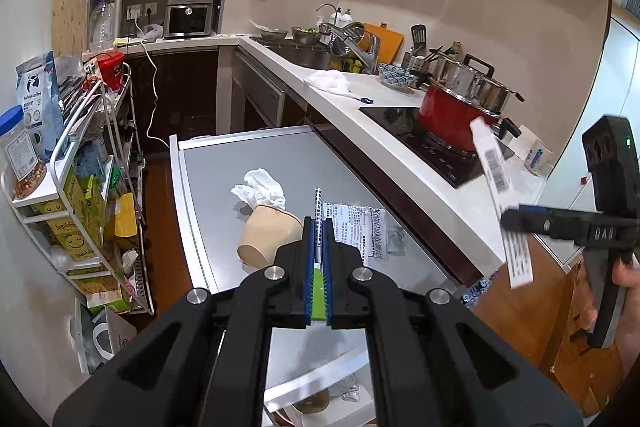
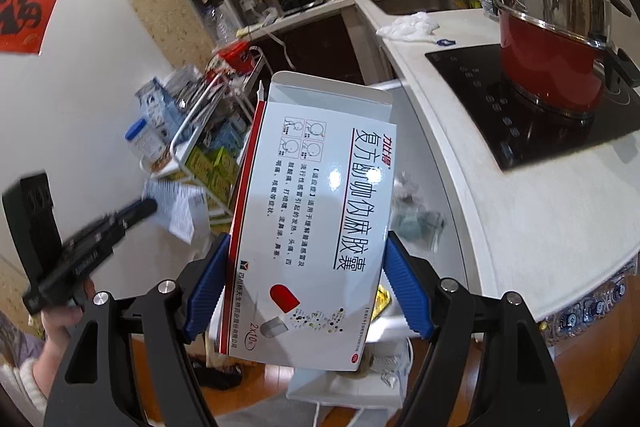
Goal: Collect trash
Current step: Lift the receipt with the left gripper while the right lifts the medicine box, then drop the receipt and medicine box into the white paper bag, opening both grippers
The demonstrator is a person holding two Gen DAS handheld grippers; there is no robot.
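My left gripper [image 1: 319,227] is shut on a thin folded printed leaflet [image 1: 318,211], held edge-on above a grey trolley top [image 1: 224,163]; it shows in the right wrist view as a white sheet [image 2: 176,207]. On the trolley lie a tipped paper cup [image 1: 268,235], a crumpled tissue [image 1: 260,187], a printed leaflet [image 1: 360,227] and a clear wrapper [image 1: 394,239]. My right gripper [image 2: 306,255] is shut on a white medicine box [image 2: 312,227], flap open. In the left wrist view the right gripper [image 1: 516,219] holds the box [image 1: 500,195] edge-on at the right.
A white counter [image 1: 400,147] runs along the right, with a red pot [image 1: 460,119] on a black cooktop [image 2: 540,131], a white cloth [image 1: 330,81] and a sink behind. A wire rack [image 1: 80,187] of packets stands at the left. Wooden floor lies below.
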